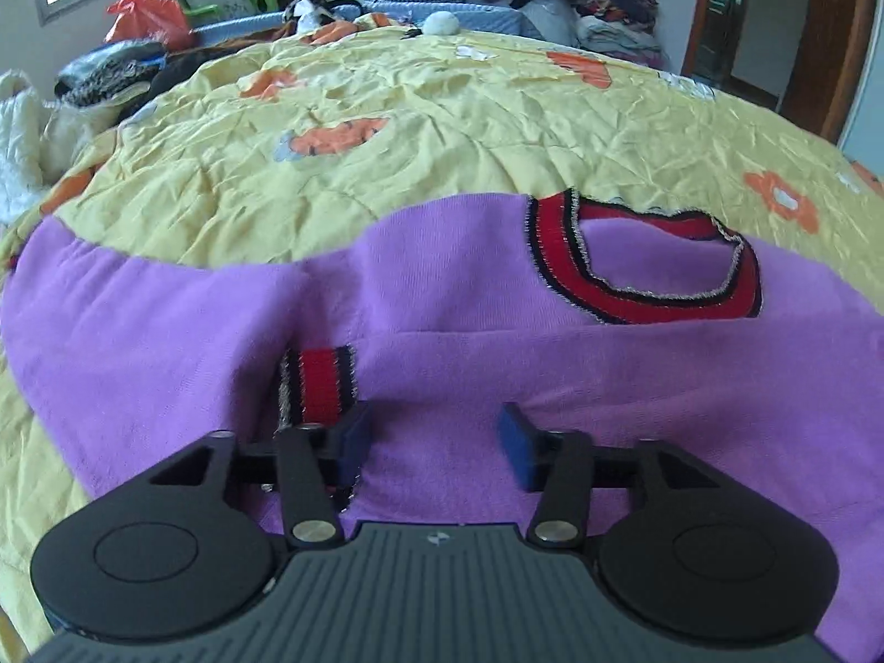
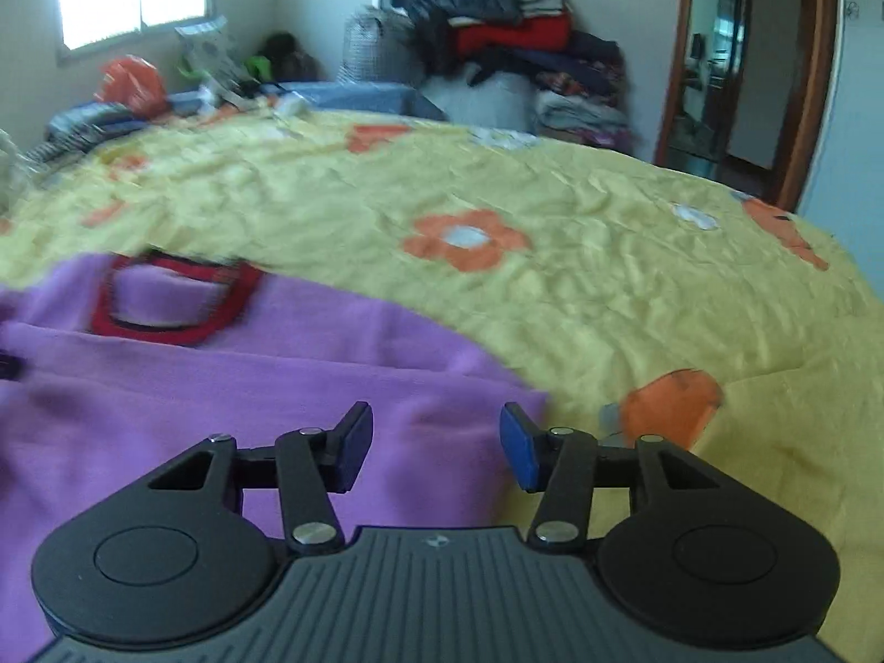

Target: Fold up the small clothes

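Grippers are held with jaws parted over a purple sweater [image 1: 453, 331] spread on a yellow bedspread [image 1: 387, 127]: left gripper [image 1: 430, 442] beside its striped cuff [image 1: 317, 387], right gripper [image 2: 436, 445] above its edge, nothing gripped.

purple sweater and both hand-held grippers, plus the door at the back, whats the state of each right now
purple sweater: lying on the yellow bedspread, one sleeve folded across the body
sleeve cuff: resting on the sweater, just left of the left pad
left hand-held gripper: open, nothing pinched
right hand-held gripper: open over the sweater's right edge, nothing held
door: open
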The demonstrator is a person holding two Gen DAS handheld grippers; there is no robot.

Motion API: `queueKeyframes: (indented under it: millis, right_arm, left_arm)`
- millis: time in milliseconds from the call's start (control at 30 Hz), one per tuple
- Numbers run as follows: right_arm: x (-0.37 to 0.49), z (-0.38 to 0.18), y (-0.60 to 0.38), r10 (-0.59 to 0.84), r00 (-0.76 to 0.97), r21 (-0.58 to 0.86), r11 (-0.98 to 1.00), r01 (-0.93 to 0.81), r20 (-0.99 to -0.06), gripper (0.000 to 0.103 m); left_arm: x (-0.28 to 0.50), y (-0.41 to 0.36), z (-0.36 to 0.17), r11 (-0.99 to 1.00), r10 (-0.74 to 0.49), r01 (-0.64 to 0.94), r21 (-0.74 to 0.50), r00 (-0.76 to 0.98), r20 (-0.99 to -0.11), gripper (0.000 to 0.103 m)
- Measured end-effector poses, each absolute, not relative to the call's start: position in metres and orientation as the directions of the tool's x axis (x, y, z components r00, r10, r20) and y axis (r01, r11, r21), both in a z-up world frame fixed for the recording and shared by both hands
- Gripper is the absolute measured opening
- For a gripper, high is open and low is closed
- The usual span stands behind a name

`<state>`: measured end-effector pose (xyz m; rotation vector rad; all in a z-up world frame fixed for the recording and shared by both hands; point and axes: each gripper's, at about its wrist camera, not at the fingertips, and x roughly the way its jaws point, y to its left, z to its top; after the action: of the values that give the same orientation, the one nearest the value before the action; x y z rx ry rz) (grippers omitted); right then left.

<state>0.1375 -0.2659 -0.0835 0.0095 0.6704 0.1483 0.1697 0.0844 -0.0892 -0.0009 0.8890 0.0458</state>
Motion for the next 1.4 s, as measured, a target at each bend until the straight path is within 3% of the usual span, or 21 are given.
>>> queueKeyframes:
  millis: [33,67,100,133,200,233,333,400,467,633,767,867,1233,1333,1367,1400]
  right_arm:
    - [0.129,-0.083,-0.26,0.162,0.777,0.068,0.986,-0.153,-0.608,0.051]
    - [0.123,-0.086,-0.252,0.179,0.77,0.066,0.982,-0.176,-0.612,0.051]
    - [0.122,-0.093,-0.245,0.166,0.748,0.039,0.982,-0.184,-0.643,0.055]
    - [0.123,-0.102,-0.239,0.125,0.727,-0.006,0.985,-0.175,-0.675,0.055]
    - [0.12,-0.108,-0.242,0.097,0.748,-0.018,0.989,-0.144,-0.656,0.072]
    - [0.122,-0.105,-0.246,0.098,0.744,0.0,0.991,-0.131,-0.661,0.073]
    - [0.119,-0.094,-0.254,0.116,0.757,0.078,0.993,-0.087,-0.643,0.074]
    - [0.114,-0.088,-0.253,0.153,0.768,0.12,0.988,-0.1,-0.622,0.074]
    - [0.106,-0.084,-0.247,0.165,0.785,0.126,0.986,-0.112,-0.598,0.074]
    - [0.096,-0.081,-0.226,0.185,0.79,0.113,0.983,-0.147,-0.584,0.075]
    - [0.093,-0.083,-0.217,0.185,0.782,0.123,0.983,-0.139,-0.596,0.08]
    - [0.09,-0.084,-0.213,0.168,0.778,0.113,0.986,-0.125,-0.606,0.08]
    - [0.088,-0.078,-0.207,0.104,0.775,0.063,0.995,-0.083,-0.623,0.08]
    - [0.086,-0.076,-0.199,0.1,0.781,0.046,0.995,-0.091,-0.617,0.08]
    - [0.085,-0.075,-0.197,0.1,0.782,0.041,0.995,-0.094,-0.615,0.08]
    - [0.085,-0.074,-0.194,0.098,0.783,0.037,0.995,-0.095,-0.614,0.08]
  left_arm:
    - [0.169,0.088,-0.09,0.999,0.034,-0.054,0.0,0.627,-0.778,0.08]
    - [0.166,0.092,-0.092,0.998,0.021,-0.058,-0.02,0.631,-0.775,0.099]
    - [0.168,0.094,-0.095,0.998,0.029,-0.066,-0.017,0.63,-0.776,0.103]
    - [0.168,0.097,-0.098,0.997,0.055,-0.083,0.005,0.614,-0.787,0.103]
    - [0.163,0.111,-0.098,0.996,0.035,-0.088,-0.023,0.609,-0.792,0.103]
    - [0.159,0.121,-0.094,0.994,0.02,-0.097,-0.049,0.607,-0.795,0.103]
    - [0.145,0.167,-0.077,0.972,-0.021,-0.166,-0.168,0.646,-0.763,0.103]
    - [0.132,0.21,-0.067,0.934,0.014,-0.255,-0.251,0.727,-0.686,0.103]
    - [0.126,0.259,-0.063,0.899,-0.021,-0.241,-0.366,0.811,-0.585,0.103]
    - [0.144,0.382,-0.066,0.777,-0.102,-0.266,-0.57,0.841,-0.531,0.103]
    - [0.175,0.455,-0.077,0.69,-0.073,-0.363,-0.626,0.826,-0.559,0.103]
    - [0.191,0.493,-0.089,0.611,-0.12,-0.37,-0.7,0.83,-0.544,0.103]
    - [0.237,0.534,-0.107,0.542,-0.217,-0.338,-0.77,0.829,-0.516,0.103]
    - [0.245,0.543,-0.112,0.515,-0.234,-0.34,-0.787,0.827,-0.511,0.089]
    - [0.246,0.546,-0.115,0.503,-0.248,-0.338,-0.795,0.825,-0.507,0.066]
    - [0.248,0.548,-0.119,0.494,-0.265,-0.337,-0.801,0.82,-0.508,0.033]
